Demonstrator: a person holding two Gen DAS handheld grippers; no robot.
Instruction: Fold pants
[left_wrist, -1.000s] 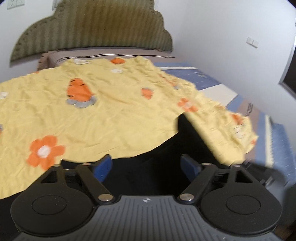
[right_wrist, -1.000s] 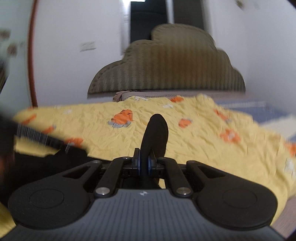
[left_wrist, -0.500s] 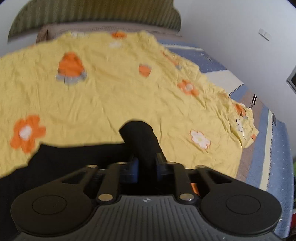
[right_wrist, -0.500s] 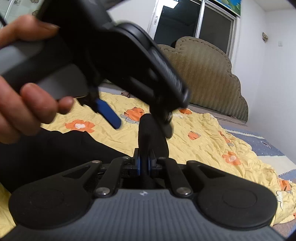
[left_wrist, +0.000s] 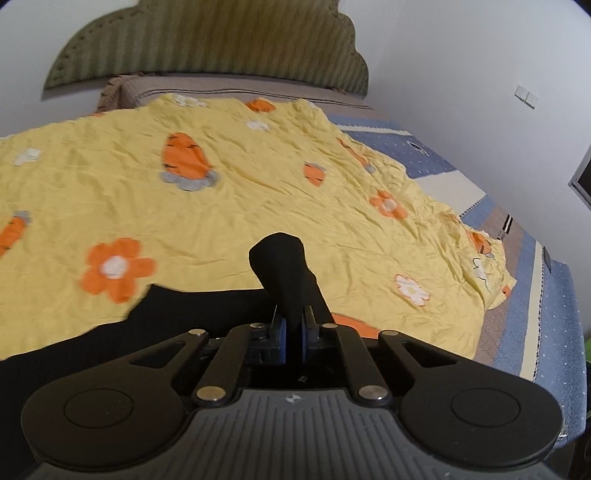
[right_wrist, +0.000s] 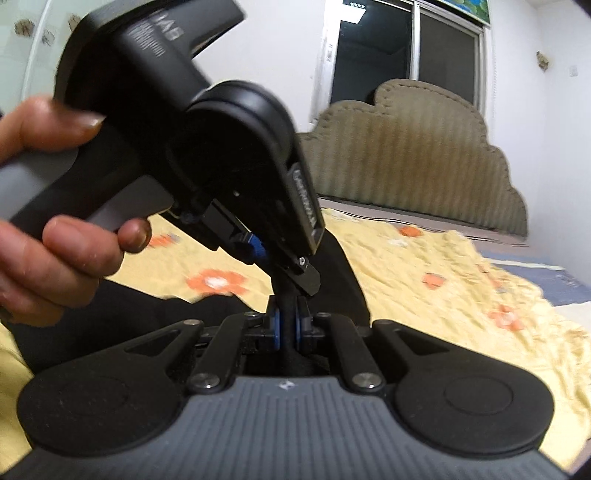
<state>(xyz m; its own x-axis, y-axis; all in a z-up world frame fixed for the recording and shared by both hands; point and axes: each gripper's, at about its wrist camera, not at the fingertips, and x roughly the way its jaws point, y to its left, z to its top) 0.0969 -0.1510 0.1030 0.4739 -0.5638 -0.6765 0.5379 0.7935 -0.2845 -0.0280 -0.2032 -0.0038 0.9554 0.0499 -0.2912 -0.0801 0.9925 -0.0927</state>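
The black pants (left_wrist: 192, 314) lie on the yellow flowered bedspread (left_wrist: 229, 192). My left gripper (left_wrist: 291, 325) is shut on a bunched fold of the pants that sticks up between its blue pads. My right gripper (right_wrist: 290, 325) is also shut on a fold of the black pants (right_wrist: 343, 273). In the right wrist view the left gripper's body (right_wrist: 207, 147) and the hand holding it (right_wrist: 55, 221) fill the upper left, very close above the right gripper's jaws.
A green scalloped headboard (left_wrist: 207, 40) stands against the white wall. A blue and beige sheet (left_wrist: 532, 280) shows along the bed's right edge. A dark window (right_wrist: 406, 62) is behind the headboard in the right wrist view.
My left gripper closed on the pants fold and lifted it. The two grippers came close together, the left one now right over the right one. The right gripper stayed shut.
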